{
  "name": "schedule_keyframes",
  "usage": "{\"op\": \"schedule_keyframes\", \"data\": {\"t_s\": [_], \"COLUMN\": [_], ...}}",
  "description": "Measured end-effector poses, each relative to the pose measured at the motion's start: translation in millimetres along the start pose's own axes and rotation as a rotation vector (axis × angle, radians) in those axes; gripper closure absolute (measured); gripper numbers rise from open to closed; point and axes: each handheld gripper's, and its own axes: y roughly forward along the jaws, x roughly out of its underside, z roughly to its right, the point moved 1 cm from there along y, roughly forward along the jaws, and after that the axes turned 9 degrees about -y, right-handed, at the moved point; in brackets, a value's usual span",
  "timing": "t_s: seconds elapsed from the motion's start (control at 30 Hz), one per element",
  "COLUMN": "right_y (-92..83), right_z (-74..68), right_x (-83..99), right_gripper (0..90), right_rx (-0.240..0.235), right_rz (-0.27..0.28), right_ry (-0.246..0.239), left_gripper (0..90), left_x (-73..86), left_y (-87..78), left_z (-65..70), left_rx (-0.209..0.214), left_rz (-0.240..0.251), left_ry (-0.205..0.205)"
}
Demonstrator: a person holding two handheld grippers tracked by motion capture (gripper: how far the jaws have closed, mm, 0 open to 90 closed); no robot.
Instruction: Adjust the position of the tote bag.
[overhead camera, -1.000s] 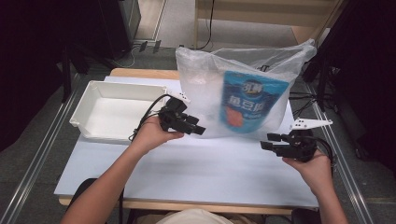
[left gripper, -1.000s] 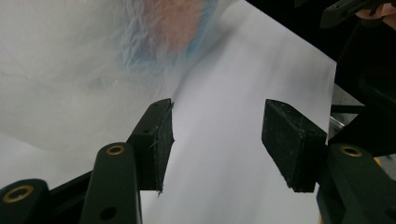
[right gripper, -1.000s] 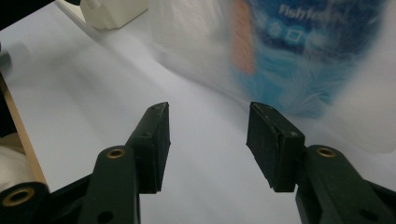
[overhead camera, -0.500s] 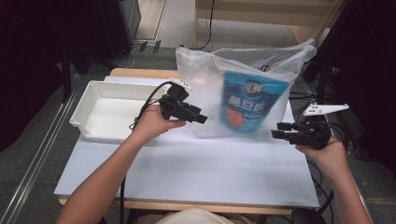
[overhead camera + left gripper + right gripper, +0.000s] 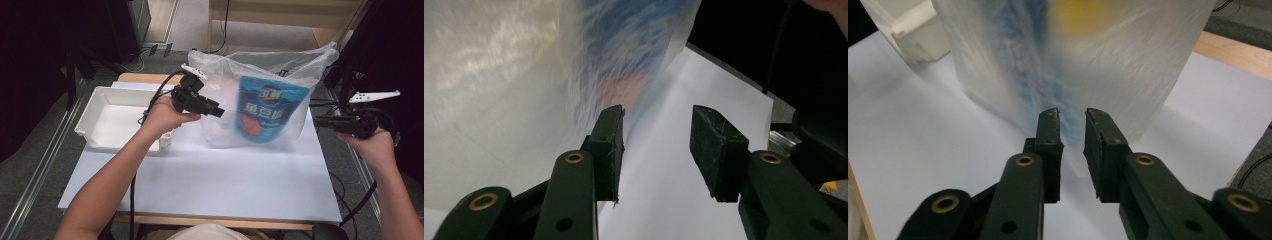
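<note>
Two grippers flank a standing bag, neither holding it.

High view: the clear plastic bag (image 5: 270, 95) with a blue snack pouch (image 5: 267, 112) inside stands upright on the white worktop (image 5: 210, 180); the left gripper (image 5: 212, 108) is nearer, just beside its wall, and the right gripper (image 5: 325, 121) is farther off the opposite side. Left gripper view: jaws apart, just been closing, nothing between, bag ahead-left. Right gripper view: jaws narrowed but apart, just been closing, empty, bag straight ahead.
</note>
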Motion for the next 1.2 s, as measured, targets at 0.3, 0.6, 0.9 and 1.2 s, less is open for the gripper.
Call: {"op": "schedule_keyframes", "data": {"t_s": [0.3,0.6,0.9,1.2], "right_y": [-3.9,-16.2,-35.1,-57.7], "right_z": [30.1,52.0,62.4,51.0], "right_x": [-34.4,-67.9,-107.3,-153.9], "right_gripper": [87.5,90.0,90.0,90.0], "right_rx": [0.012,0.027,0.054,0.056], "right_rz": [-0.005,-0.003,0.01,0.057], "right_ry": [0.009,0.013,0.0,-0.047], "left_gripper": [56.8,57.6,57.2,56.3], "left_x": [-25.8,-51.3,-78.0,-115.6], "left_y": [-8.1,-18.3,-28.3,-40.3], "left_z": [-2.0,-12.0,-16.8,-14.1], "left_rx": [-0.032,0.015,0.0,-0.029], "left_rz": [0.002,0.016,0.02,0.029], "left_ry": [0.024,-0.014,-0.032,-0.033]}}
